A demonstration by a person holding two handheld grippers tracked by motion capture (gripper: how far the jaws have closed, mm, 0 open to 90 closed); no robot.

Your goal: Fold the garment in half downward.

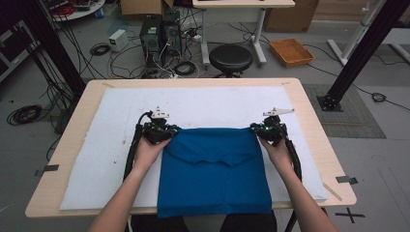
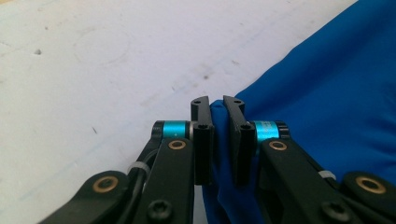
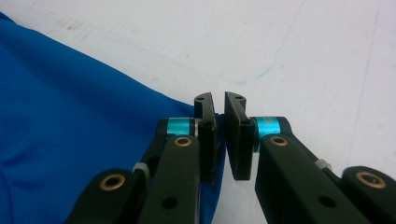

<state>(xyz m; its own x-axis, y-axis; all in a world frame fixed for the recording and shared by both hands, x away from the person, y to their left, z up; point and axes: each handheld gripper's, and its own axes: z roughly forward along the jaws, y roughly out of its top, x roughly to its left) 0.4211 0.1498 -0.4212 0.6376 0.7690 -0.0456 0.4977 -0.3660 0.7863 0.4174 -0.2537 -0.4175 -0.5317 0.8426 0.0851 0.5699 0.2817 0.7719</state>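
Observation:
A blue cloth (image 1: 215, 179) lies folded on the white mat (image 1: 208, 101), its near edge hanging over the table's front. My left gripper (image 1: 167, 133) holds the cloth's far left corner. In the left gripper view the gripper (image 2: 218, 105) has a fold of blue cloth (image 2: 327, 93) pinched between its jaws. My right gripper (image 1: 261, 131) is at the far right corner. In the right gripper view the gripper (image 3: 219, 100) has its jaws nearly together on the edge of the cloth (image 3: 70, 116). Between the two grippers the top edge runs taut and a little raised.
The mat covers most of the wooden table (image 1: 309, 125). Beyond the far edge stand a black stool (image 1: 230, 58), computer towers (image 1: 159, 34) with cables on the floor, and an orange tray (image 1: 291, 51). A black frame post (image 1: 358, 53) rises at the right.

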